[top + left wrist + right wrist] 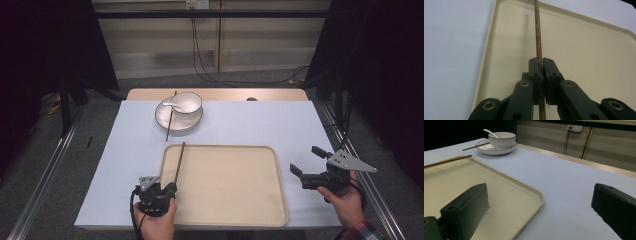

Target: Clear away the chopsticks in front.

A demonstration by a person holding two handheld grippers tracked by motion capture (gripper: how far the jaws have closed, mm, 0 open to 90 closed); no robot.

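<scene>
A chopstick (pixel 179 162) is pinched near its end by the left gripper (pixel 542 66), its fingers pressed on it. Its long axis runs away from the hand, over the left edge of the tray (pixel 250 215), with its tip past the far rim. The right gripper (pixel 307 162) is held spread and empty, right of the tray. A second chopstick (pixel 170 120) rests across the plate (pixel 162 120) by the bowl (pixel 187 102), well beyond; open table (pixel 250 122) lies between.
</scene>
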